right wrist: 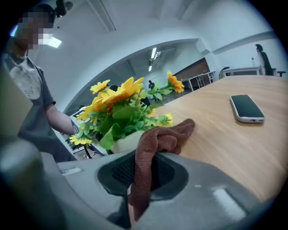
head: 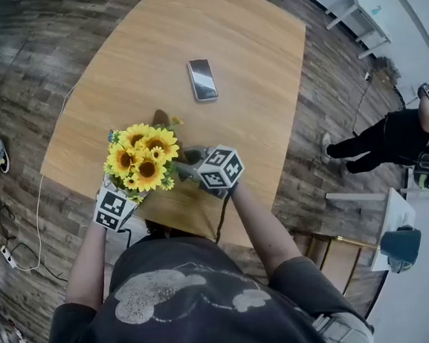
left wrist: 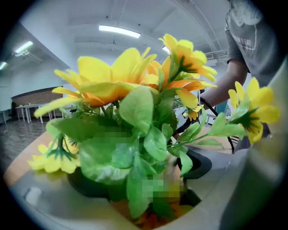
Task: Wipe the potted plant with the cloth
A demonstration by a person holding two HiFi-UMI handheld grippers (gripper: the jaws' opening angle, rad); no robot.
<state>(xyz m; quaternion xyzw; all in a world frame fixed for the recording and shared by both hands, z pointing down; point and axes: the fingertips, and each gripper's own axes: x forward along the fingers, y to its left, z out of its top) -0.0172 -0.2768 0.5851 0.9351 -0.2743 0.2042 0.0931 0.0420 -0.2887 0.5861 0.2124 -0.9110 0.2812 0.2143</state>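
Because the potted plant (head: 144, 157) by the table's (head: 263, 133) near edge looked light, with bendy leaves, the left tongs (left wrist: 148, 191) held its hard pot (right wrist: 128, 141) in wide jaws, while the right tongs (right wrist: 144, 168) pinched the floppy cloth (right wrist: 159, 141).

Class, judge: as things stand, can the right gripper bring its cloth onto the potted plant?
Probably yes: the right gripper, shut on the cloth, faces the potted plant with nothing between.

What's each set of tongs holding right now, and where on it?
Right tongs pinch the brown woven cloth near its middle, one end bunched ahead. Left tongs straddle the yellow artificial sunflower plant at its pot; leaves hide any grip.
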